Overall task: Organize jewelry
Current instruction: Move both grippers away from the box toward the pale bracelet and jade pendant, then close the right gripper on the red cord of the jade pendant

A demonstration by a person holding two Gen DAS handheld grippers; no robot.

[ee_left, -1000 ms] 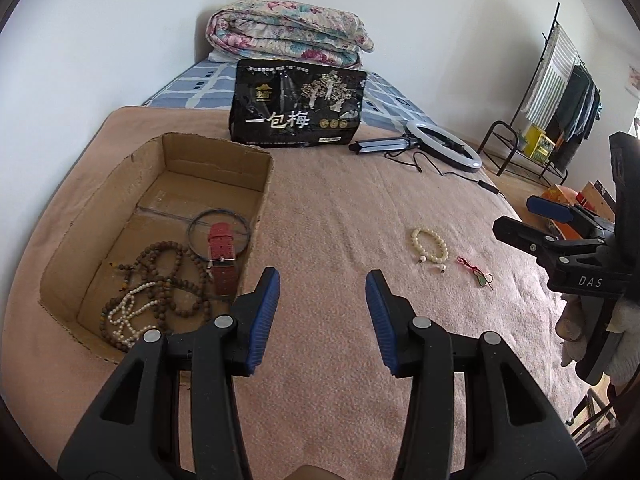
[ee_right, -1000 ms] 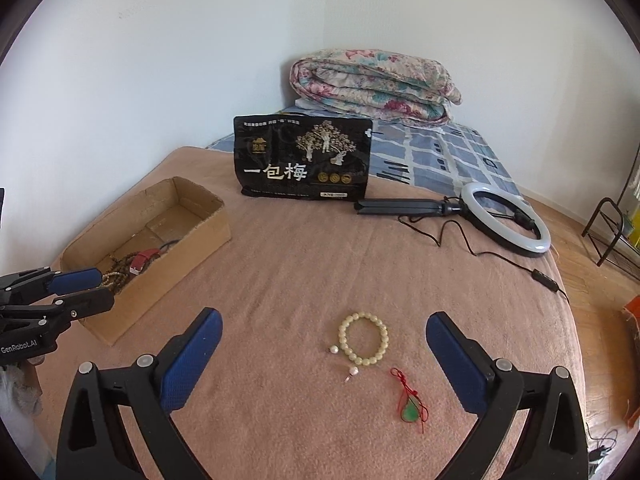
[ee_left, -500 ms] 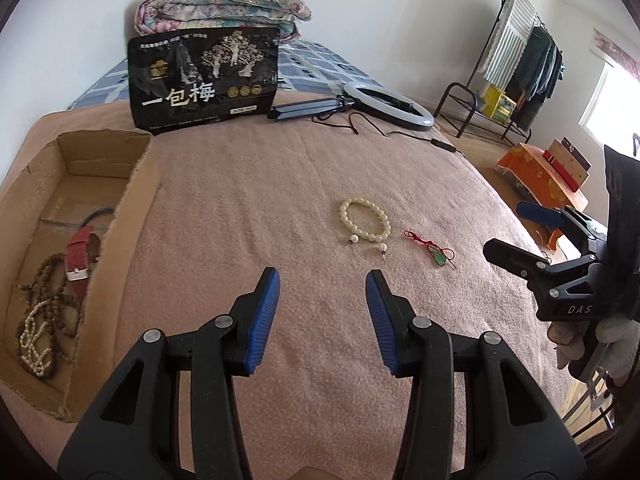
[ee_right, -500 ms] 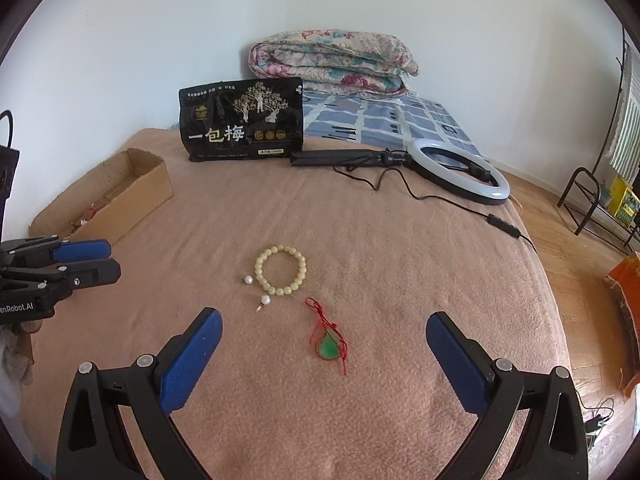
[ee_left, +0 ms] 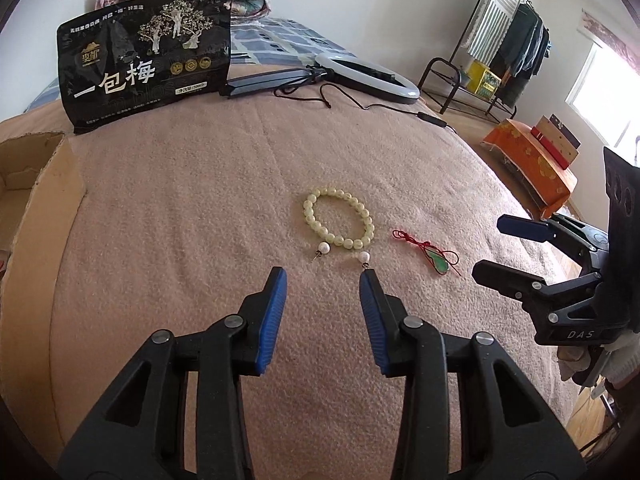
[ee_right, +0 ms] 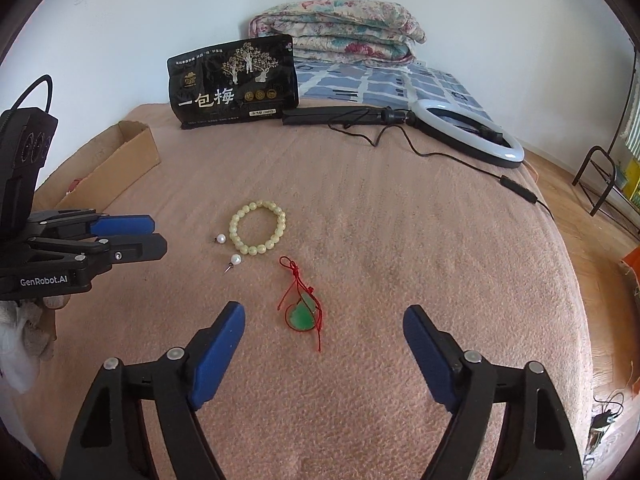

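Observation:
A pale bead bracelet lies on the pink blanket, with two pearl earrings beside it. A green pendant on a red cord lies to its right. My left gripper is open and empty, just short of the earrings. My right gripper is open wide and empty, its fingers either side of the pendant. A cardboard box stands at the left; its contents are hidden here.
A black snack bag stands at the back. A ring light with its cable lies behind on the right. Folded quilts sit on the far bed. A clothes rack and an orange-covered stand are off the bed.
Both grippers have moved forward toward the jewelry. The left has swung right, away from the box, and now points at the earrings. The right has closed in over the pendant.

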